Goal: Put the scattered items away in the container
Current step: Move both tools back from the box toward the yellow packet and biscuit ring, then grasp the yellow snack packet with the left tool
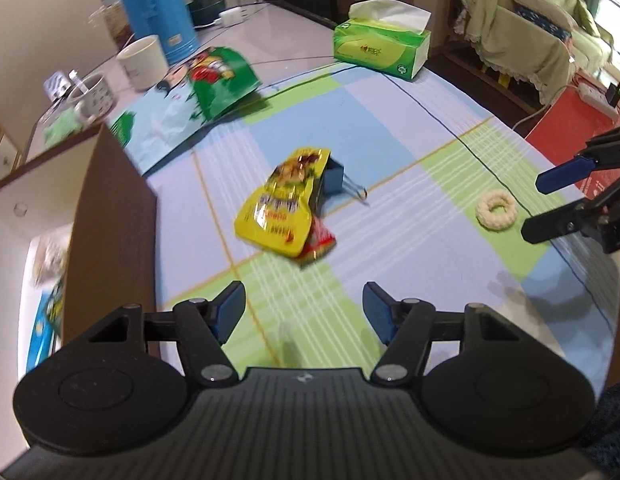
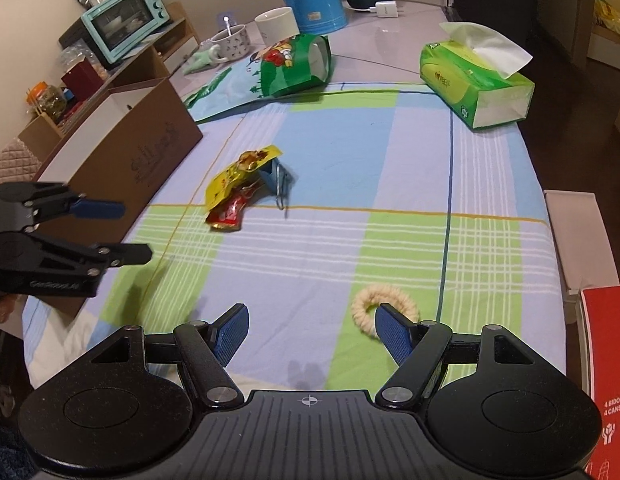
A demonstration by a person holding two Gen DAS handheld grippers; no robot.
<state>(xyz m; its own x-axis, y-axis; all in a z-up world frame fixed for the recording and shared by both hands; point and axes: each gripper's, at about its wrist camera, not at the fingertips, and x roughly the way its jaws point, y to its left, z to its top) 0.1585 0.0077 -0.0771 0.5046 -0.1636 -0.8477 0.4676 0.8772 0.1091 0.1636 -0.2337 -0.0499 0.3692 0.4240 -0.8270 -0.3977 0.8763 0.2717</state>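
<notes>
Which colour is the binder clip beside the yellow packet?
Blue metal binder clip, silver wire handles; left wrist view shows it best.

Bright daylight, soft shadows, fisheye bending at edges, motion blur in left view

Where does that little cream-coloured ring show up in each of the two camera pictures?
Left wrist view: the cream ring lies at the right on the checked cloth, near the right gripper.
Right wrist view: it lies low and centre-right, partly behind a right gripper finger.
Shared landmark: the green tissue box.
</notes>
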